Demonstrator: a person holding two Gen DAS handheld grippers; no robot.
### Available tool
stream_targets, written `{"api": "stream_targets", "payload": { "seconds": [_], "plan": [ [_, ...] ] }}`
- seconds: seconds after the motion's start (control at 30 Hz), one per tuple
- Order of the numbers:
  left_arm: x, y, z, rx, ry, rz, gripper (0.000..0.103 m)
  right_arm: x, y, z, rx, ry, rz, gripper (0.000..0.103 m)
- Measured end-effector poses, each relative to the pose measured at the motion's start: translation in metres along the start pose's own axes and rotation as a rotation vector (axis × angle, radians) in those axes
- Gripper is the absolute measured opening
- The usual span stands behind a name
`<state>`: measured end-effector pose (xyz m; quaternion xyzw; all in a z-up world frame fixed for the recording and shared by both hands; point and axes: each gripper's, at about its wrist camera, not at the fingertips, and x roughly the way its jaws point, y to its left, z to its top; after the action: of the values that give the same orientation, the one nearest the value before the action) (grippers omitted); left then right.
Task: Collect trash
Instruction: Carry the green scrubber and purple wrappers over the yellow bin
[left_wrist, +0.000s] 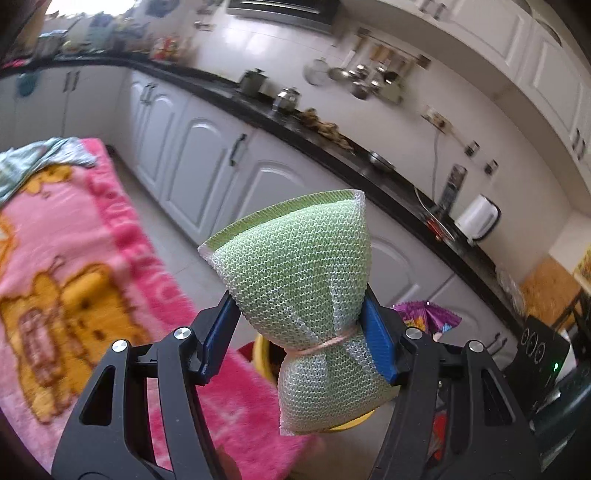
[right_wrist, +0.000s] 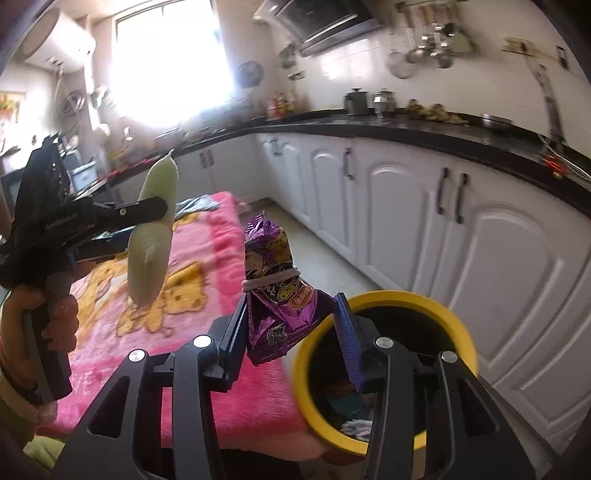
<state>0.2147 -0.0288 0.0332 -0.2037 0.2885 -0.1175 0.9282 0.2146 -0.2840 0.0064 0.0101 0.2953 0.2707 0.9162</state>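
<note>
Kitchen scene, both wrist views. A pink blanket with a yellow cartoon print covers the surface on which the task is staged; a crumpled grey-green cloth lies at its far end. Beside the blanket's near corner stands a yellow-rimmed bin, dark inside, with a few wrappers visible at the bottom, which suggests that part of the collection is done.

The left gripper has its jaws clamped on a green mesh scouring pad, cinched at the waist by a thin band and held clear of the blanket; the right wrist view shows it edge-on above the print, the person's hand around the handle.

The right gripper has its jaws clamped on a purple snack wrapper, bound with a white rubber band, held just beside the bin's rim.

Judged stage: both items are picked up, neither is yet in the bin. Carrying each over the opening and releasing it is left. No further loose trash can be made out on the visible blanket.
</note>
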Motion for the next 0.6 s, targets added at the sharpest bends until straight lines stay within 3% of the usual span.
{"api": "stream_targets", "payload": {
  "seconds": [0.37,0.6],
  "plan": [
    [0.04,-0.052,-0.011,0.141,0.022,-0.026,0.055,-0.023,-0.067,-0.009,0.099,-0.047,-0.113,0.043],
    [0.072,-0.065,-0.026,0.199,0.043,-0.017,0.055,-0.021,-0.081,-0.022,0.136,-0.036,-0.146,0.043]
  ]
}}
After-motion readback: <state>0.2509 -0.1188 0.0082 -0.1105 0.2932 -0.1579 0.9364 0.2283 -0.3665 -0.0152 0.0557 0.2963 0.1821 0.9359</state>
